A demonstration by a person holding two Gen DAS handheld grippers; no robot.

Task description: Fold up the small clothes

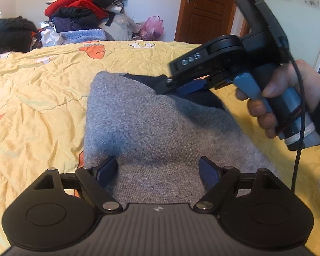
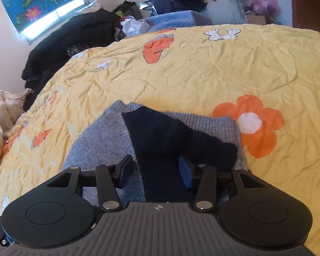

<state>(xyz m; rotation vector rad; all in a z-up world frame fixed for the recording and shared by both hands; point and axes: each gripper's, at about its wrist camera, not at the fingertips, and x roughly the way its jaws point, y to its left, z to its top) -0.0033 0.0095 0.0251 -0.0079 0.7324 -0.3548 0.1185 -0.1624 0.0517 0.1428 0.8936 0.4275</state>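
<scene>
The sweater (image 2: 108, 149) is heathered grey with a navy panel (image 2: 160, 140) and ribbed grey hem. The bedspread (image 2: 202, 74) is pale yellow, printed with orange flowers (image 2: 251, 125) with white centres. Beyond the bedspread, the clothes pile (image 1: 83, 8) shows red, black, navy and light blue beside a pink bag (image 1: 152, 27).

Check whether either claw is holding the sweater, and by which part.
Nothing is held. Both the left claw and right claw are open above the grey sweater.
</scene>
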